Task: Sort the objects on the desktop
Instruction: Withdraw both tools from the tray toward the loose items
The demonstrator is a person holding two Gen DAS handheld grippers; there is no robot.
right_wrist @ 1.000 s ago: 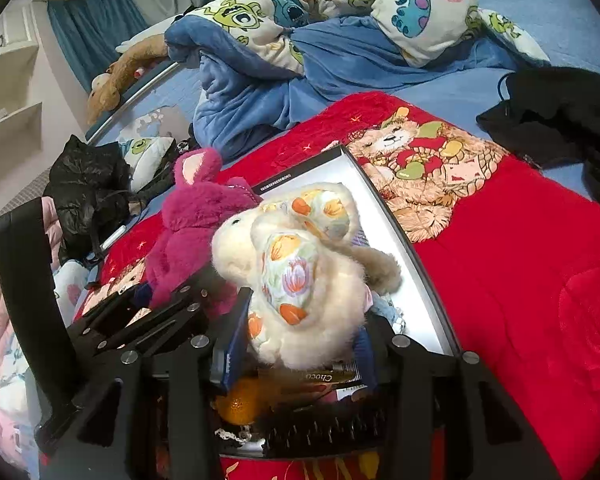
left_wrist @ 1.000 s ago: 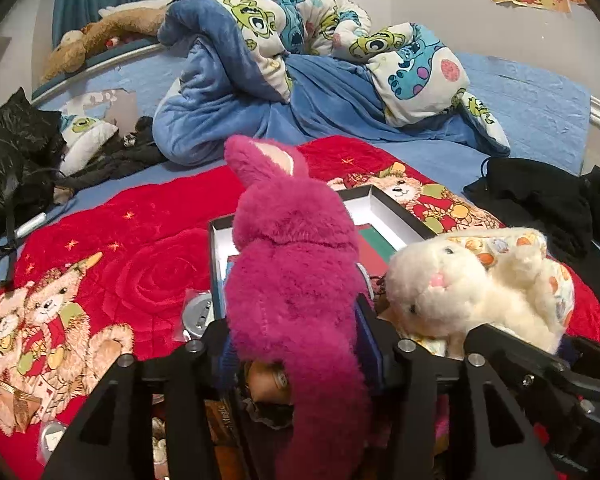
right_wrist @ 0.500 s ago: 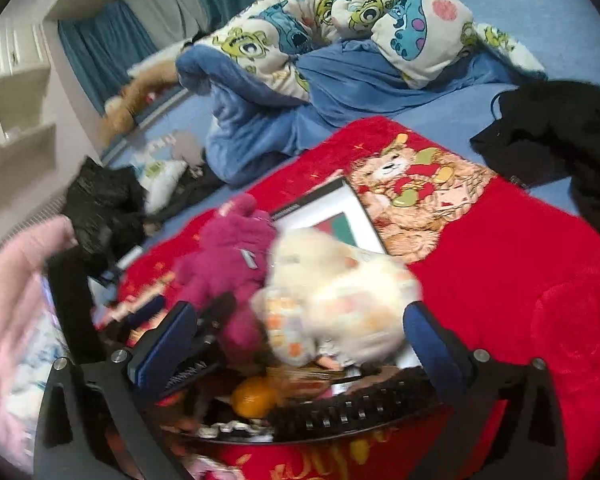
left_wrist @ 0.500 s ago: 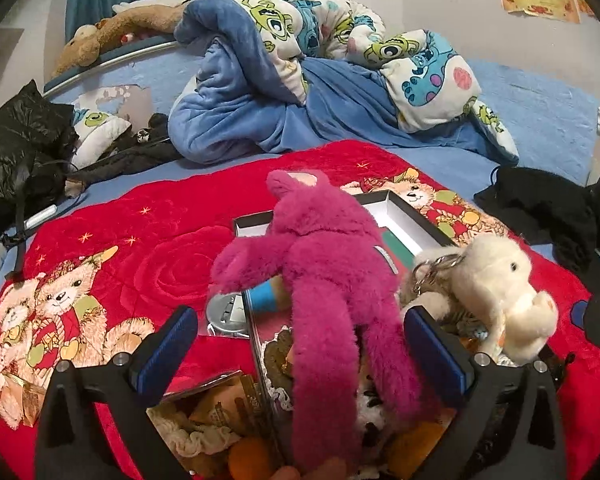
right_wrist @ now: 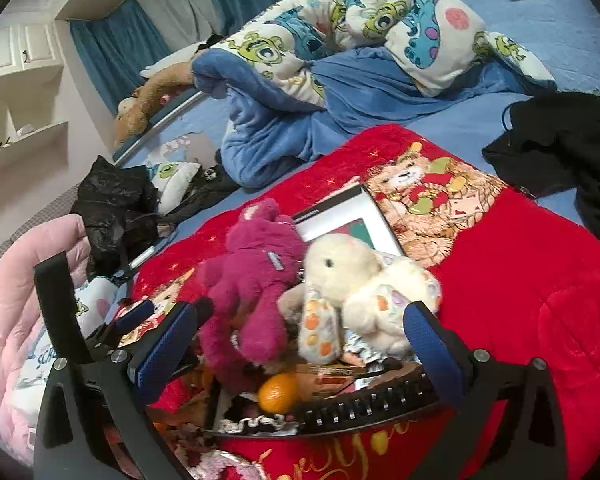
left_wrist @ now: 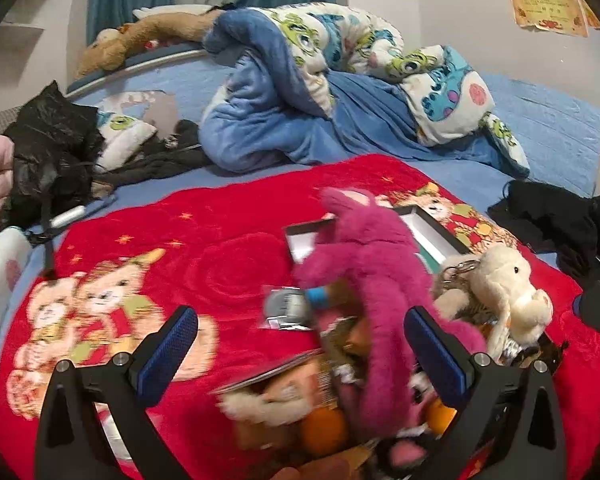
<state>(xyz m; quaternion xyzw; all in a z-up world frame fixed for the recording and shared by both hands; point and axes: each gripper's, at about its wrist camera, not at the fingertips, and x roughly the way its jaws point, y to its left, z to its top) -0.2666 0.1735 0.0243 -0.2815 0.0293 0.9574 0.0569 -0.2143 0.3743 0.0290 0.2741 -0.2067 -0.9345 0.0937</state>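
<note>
Seemingly near done: pink plush (right_wrist: pixel 252 280) and white plush (right_wrist: pixel 364 280) lie in the box (right_wrist: pixel 340 216); both grippers (left_wrist: pixel 300 344) (right_wrist: pixel 300 340) spread, empty.

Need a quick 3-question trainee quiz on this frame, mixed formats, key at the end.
1. True or false: the left tool is clamped on the magenta plush.
2. Multiple choice: in the right wrist view, the cream plush lies (A) left of the magenta plush, (B) right of it and touching it, (C) on the blue duvet.
3. Fill in: the round fruit near the front of the pile, in the right wrist view, is coloured ____.

Key: 1 false, both the left and the right tool are open and hold nothing. 2 B. 3 orange: the orange fruit.
</note>
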